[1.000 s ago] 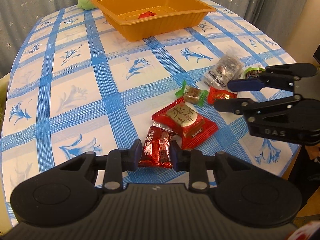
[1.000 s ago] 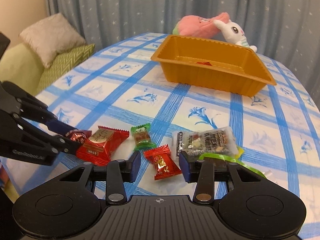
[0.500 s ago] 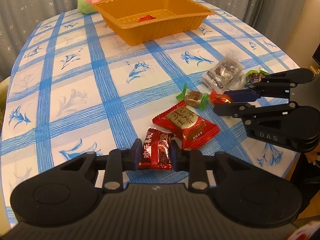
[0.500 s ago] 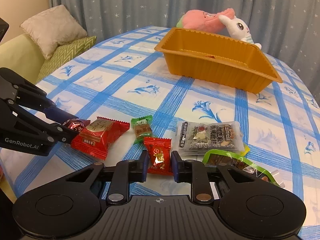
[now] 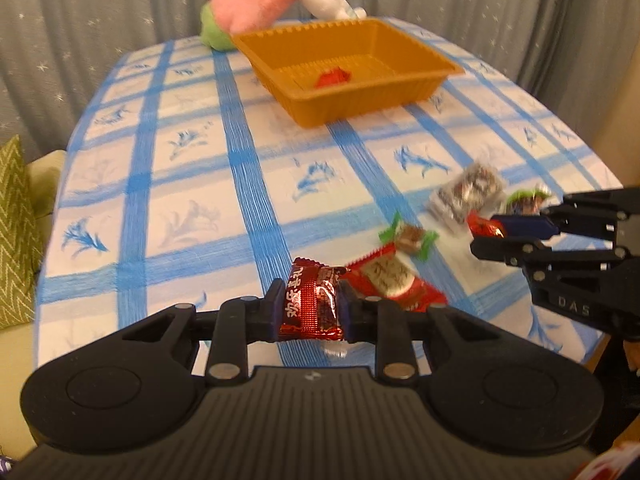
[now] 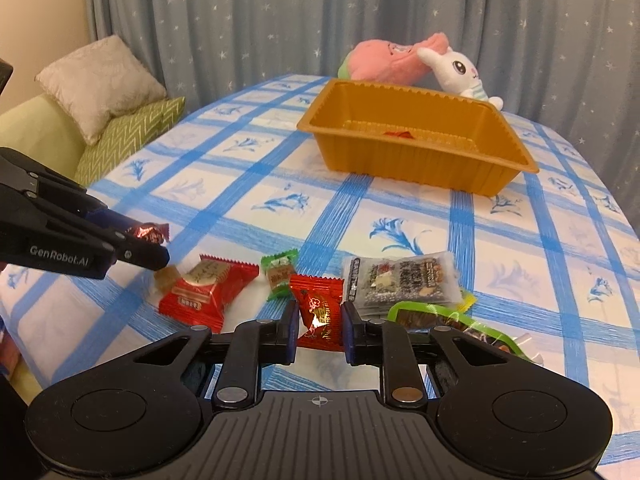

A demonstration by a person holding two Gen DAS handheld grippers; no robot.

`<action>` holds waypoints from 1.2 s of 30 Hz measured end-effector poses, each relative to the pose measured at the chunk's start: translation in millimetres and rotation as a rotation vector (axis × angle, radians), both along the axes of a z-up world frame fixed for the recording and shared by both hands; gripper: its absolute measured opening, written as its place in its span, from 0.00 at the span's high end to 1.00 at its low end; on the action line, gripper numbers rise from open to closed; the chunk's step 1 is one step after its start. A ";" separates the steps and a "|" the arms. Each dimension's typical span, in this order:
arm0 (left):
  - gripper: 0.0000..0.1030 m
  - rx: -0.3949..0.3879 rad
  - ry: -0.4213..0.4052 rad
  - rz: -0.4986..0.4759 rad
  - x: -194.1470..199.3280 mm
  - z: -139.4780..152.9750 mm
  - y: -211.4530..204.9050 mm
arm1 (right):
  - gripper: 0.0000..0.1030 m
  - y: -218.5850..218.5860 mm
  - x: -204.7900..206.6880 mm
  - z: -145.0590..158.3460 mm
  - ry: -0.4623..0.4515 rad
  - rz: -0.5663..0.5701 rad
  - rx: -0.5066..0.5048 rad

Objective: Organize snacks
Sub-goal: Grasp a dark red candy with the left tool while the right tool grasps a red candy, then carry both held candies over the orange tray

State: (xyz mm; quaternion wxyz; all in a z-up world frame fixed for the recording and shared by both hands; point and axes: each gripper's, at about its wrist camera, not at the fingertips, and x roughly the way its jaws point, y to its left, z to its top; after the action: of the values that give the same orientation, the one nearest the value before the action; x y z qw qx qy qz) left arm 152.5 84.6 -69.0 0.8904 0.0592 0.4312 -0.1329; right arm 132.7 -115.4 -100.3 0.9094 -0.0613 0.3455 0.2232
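Observation:
My left gripper (image 5: 310, 310) is shut on a dark red candy packet (image 5: 312, 304), lifted just off the tablecloth; the right wrist view shows that gripper (image 6: 154, 246) from the side with the packet at its tips. My right gripper (image 6: 320, 324) is shut on a small red candy packet (image 6: 320, 310), raised a little above the table. Loose on the cloth lie a large red packet (image 6: 206, 288), a green-wrapped candy (image 6: 280, 274), a clear packet of dark snacks (image 6: 402, 276) and a green-edged packet (image 6: 448, 320). The orange tray (image 6: 404, 160) stands further back with one red snack (image 5: 334, 78) inside.
A pink plush (image 6: 390, 60) and a white rabbit plush (image 6: 456, 70) lie behind the tray. A sofa with cushions (image 6: 104, 80) stands left of the table. The table's near edge (image 5: 600, 340) is close under both grippers. Grey curtains hang behind.
My right gripper has shut on the small red candy packet and lifted it slightly. My left gripper, still holding the dark red packet, has tilted up and raised it off the cloth.

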 end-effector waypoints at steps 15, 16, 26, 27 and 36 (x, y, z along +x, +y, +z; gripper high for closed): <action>0.76 -0.108 -0.099 0.048 9.9 50.7 -41.2 | 0.79 -29.7 1.8 44.9 -0.052 -0.069 0.050; 0.76 -0.112 -0.102 0.044 11.7 52.7 -44.4 | 0.79 -32.8 3.0 47.5 -0.056 -0.076 0.052; 0.76 -0.139 -0.136 0.042 32.4 61.2 -67.9 | 0.79 -59.1 28.1 69.9 -0.083 -0.116 0.072; 0.76 -0.145 -0.138 0.044 36.1 61.3 -69.6 | 0.79 -61.6 32.3 72.6 -0.087 -0.120 0.074; 0.76 -0.201 -0.172 0.071 81.1 62.8 -85.1 | 0.79 -81.5 80.2 89.3 -0.111 -0.168 0.112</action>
State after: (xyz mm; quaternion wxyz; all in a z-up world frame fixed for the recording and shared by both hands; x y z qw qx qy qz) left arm 233.6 -0.5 -6.3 0.9296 -0.0344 0.3398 -0.1383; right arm 213.0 -196.8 -11.0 0.9447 0.0063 0.2853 0.1614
